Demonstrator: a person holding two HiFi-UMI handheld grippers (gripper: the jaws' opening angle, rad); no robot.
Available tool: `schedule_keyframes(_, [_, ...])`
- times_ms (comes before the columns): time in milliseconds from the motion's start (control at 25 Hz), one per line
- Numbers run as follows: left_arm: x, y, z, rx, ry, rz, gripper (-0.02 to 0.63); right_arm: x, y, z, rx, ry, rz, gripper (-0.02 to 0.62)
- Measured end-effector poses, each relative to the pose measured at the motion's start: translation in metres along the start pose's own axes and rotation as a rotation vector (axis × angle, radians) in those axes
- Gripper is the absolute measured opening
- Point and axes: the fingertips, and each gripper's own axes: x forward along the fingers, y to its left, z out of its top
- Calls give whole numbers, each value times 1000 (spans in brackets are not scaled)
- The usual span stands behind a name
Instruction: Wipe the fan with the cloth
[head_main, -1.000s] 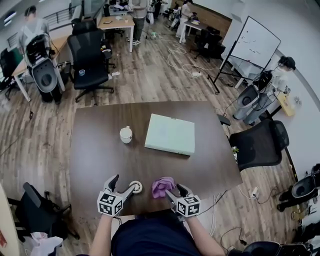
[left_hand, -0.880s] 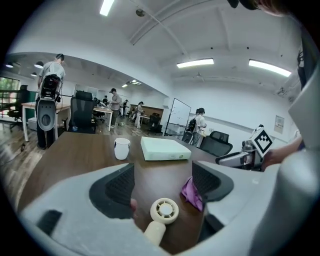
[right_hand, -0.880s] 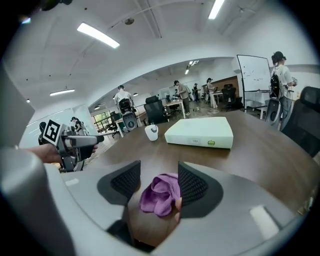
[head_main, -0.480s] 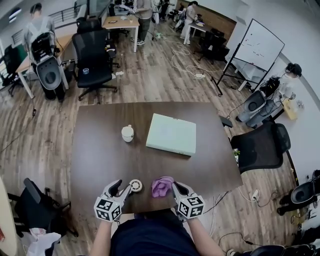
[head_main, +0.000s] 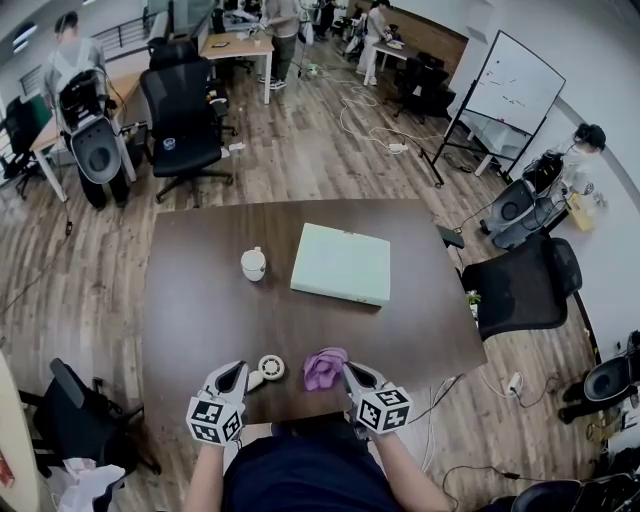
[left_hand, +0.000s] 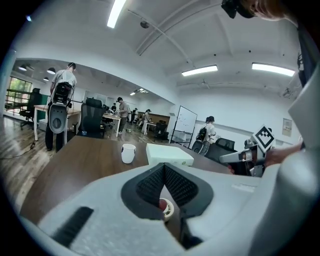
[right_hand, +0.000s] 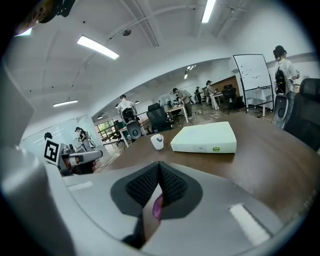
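A small white round fan (head_main: 269, 368) lies near the table's front edge, with a crumpled purple cloth (head_main: 325, 368) just to its right. My left gripper (head_main: 237, 374) hovers just short of the fan, and its jaws have just been closing with nothing between them. Through the left gripper (left_hand: 164, 171) I glimpse the fan (left_hand: 166, 208) below the meeting pads. My right gripper (head_main: 351, 375) sits beside the cloth; its jaws have also just been closing, empty. Under the right gripper (right_hand: 159, 169) a sliver of cloth (right_hand: 156, 207) shows, not gripped.
A white cup (head_main: 253, 263) and a flat pale green box (head_main: 341, 265) stand mid-table on the dark brown table (head_main: 200, 320). A black office chair (head_main: 520, 290) stands off the table's right side. People and desks are far back.
Both grippers' jaws went from wide open to shut, with nothing caught. Both hands drew back a little toward my body, away from the fan and cloth.
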Motion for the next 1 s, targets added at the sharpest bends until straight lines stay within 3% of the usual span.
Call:
schedule_keyframes(360, [-6, -5, -3, -8, 10, 6, -5, -12, -12, -4, -4, 13, -43, 11])
schedule_keyframes(1000, [-25, -6, -20, -18, 37, -8, -5, -21, -3, -13, -38, 34, -33, 11])
